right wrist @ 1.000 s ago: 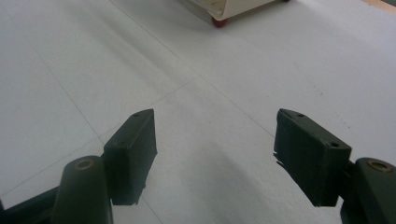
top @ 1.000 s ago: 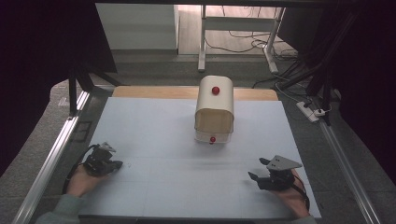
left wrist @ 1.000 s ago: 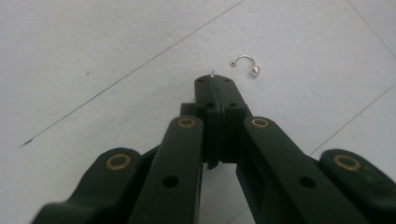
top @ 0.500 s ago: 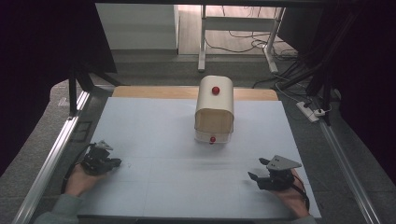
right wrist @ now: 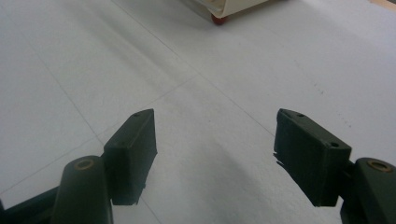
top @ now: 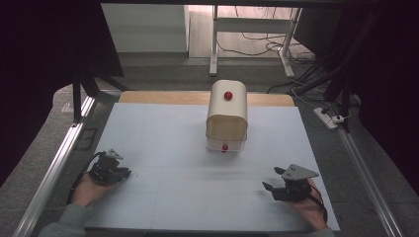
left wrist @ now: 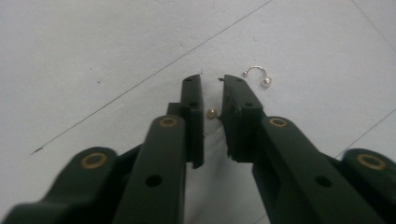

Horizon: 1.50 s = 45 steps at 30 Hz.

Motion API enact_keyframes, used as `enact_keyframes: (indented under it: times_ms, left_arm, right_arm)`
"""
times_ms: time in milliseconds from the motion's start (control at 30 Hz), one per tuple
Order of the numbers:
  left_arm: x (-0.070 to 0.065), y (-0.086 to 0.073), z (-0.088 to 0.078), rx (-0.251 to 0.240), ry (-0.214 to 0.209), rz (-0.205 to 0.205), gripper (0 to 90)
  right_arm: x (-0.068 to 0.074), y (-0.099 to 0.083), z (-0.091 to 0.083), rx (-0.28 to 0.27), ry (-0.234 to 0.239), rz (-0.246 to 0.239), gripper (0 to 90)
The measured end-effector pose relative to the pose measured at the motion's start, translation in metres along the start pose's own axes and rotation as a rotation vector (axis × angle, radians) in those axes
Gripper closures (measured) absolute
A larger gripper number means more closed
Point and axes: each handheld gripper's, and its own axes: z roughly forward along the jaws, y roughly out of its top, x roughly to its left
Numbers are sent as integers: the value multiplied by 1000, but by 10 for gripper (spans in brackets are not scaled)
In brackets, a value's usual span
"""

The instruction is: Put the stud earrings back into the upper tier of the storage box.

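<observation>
My left gripper [top: 124, 173] rests on the white table near its left edge, held by a hand. In the left gripper view its jaws [left wrist: 210, 79] stand a narrow gap apart, having just been opening. A small gold earring [left wrist: 211, 113] lies in that gap with neither pad pressing on it. A second hooked earring [left wrist: 256, 74] lies on the table just past the right jaw tip. My right gripper [top: 272, 178] sits near the front right, wide open [right wrist: 215, 121] over bare table.
A cream round-topped box [top: 227, 113] stands at the table's middle back, with a red knob on top [top: 228, 95] and another low on its front [top: 225, 147]. Metal rails run along both table sides. Cables lie on the floor beyond.
</observation>
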Motion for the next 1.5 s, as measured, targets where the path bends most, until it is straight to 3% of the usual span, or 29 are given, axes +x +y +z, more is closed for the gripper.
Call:
enact_keyframes:
  times_ms: [200, 367, 900, 1233, 1500]
  left_arm:
    - [-3, 0, 0, 2, 21, 6, 858]
    - [0, -1, -3, -12, -3, -3, 861]
    - [1, 2, -24, -172, -71, -59, 861]
    - [-7, 12, -39, -279, -104, -60, 861]
    - [-21, 25, -47, -347, -123, -30, 861]
  right_arm:
    - [0, 0, 0, -3, -2, 0, 297]
    - [0, 0, 0, -5, -2, 0, 297]
    - [-2, 0, -2, -31, 5, 25, 298]
    - [-3, 0, -1, -34, 15, 40, 299]
    - [-3, 1, -3, -40, 7, 32, 298]
